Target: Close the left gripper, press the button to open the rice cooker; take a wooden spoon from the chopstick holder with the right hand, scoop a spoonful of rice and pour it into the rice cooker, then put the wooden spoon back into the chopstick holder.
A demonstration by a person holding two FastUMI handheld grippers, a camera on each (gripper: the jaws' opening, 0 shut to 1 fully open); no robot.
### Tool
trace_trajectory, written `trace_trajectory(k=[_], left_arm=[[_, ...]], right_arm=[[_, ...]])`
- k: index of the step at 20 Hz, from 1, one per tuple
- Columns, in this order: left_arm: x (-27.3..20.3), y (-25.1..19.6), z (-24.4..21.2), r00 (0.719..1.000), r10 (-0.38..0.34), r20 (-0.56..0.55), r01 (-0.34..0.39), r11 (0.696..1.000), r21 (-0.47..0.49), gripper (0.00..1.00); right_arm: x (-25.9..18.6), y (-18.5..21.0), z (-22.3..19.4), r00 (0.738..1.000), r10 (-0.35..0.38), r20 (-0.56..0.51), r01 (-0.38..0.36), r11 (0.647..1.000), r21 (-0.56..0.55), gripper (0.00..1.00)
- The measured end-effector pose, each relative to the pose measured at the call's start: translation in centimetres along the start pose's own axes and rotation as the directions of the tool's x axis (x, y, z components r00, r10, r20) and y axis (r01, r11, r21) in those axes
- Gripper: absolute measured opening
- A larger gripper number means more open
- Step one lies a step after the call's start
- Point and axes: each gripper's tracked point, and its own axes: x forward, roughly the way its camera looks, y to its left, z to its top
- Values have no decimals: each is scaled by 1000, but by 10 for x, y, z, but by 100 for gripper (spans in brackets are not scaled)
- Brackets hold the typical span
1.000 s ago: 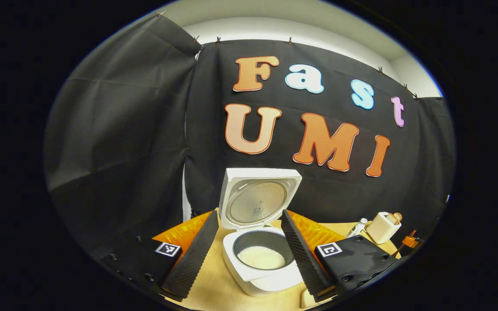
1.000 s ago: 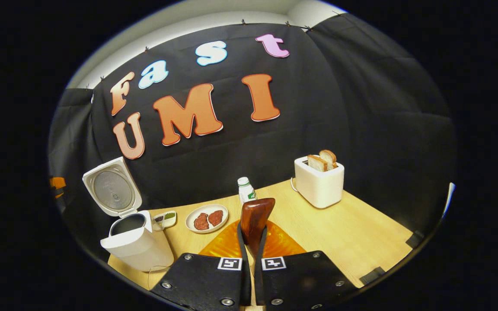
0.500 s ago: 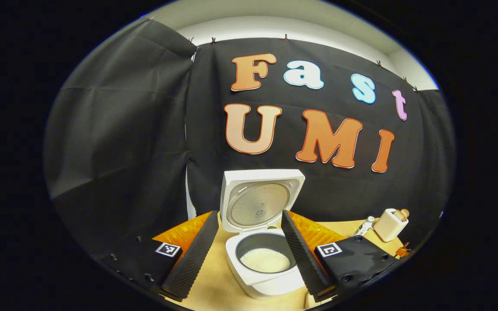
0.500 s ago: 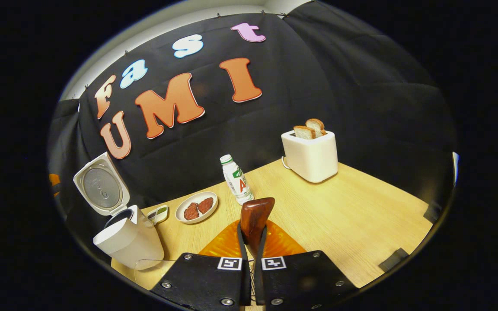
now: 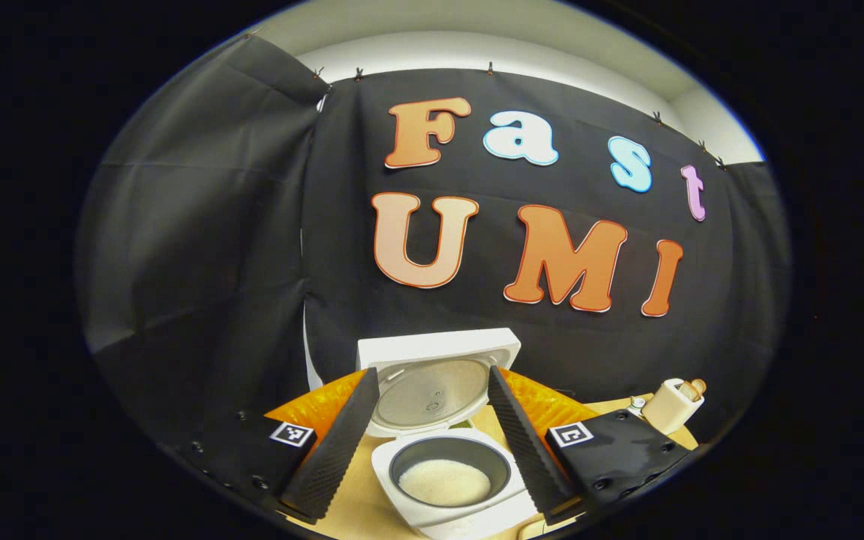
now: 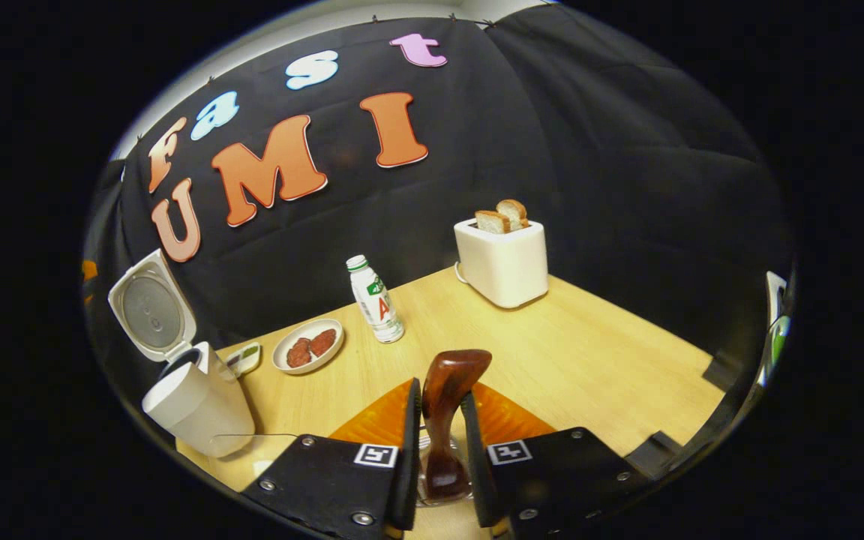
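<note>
The right gripper has just loosened around the dark wooden spoon, now resting in the clear holder, while the left gripper stays wide before the open white rice cooker.

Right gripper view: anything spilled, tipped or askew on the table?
Nothing stands out. Rice cooker open, lid up; bottle and toaster upright; plate flat; no grains visible on the table.
</note>
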Motion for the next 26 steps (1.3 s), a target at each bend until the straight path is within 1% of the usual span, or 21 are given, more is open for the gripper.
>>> trace_trajectory(k=[1,3,4,6,10,13,16,17,19,20,22,23,25,26], left_arm=[[7,-4,6,1000,2,4,-3,1000,27,98],[24,-15,23,1000,-10,27,9,999,47,98],[32,-22,30,999,-26,31,25,999,40,99],[52,-32,36,999,-46,24,45,999,16,98],[102,-34,50,999,-38,7,38,999,31,99],[139,-35,40,997,-49,-56,49,999,6,98],[172,-26,24,993,-20,-115,24,999,36,99],[177,-22,19,991,-6,-133,12,999,45,98],[189,-18,11,989,-1,-150,9,998,55,99],[195,-17,4,985,-4,-170,11,999,42,97],[201,-16,-12,977,-12,-214,15,1000,15,98],[200,-16,-8,980,-16,-199,16,1000,0,98],[198,-9,-12,979,15,-202,-15,1000,4,99],[198,-7,-12,981,17,-195,-16,1000,6,100]], right_arm=[[-3,-1,4,1000,-9,3,9,1000,-23,45],[-10,-2,7,1000,-25,-16,24,999,-41,69],[-13,-3,8,999,-35,-18,34,998,-48,85],[-23,-5,14,998,-54,-10,53,997,-59,94],[-46,-8,28,997,-75,11,76,995,-61,94],[-61,-10,39,996,-89,33,90,995,-53,94],[-71,-12,48,994,-97,49,100,994,-52,94],[-74,-13,50,994,-99,51,102,993,-51,94],[-77,-16,54,993,-103,53,106,994,-42,94],[-77,-16,52,994,-103,44,104,994,-33,94],[-77,-18,48,994,-103,25,104,995,-15,94],[-78,-19,49,994,-105,23,105,994,-7,94],[-82,-19,50,995,-99,26,99,995,4,94],[-83,-17,50,996,-90,26,89,996,9,94]])
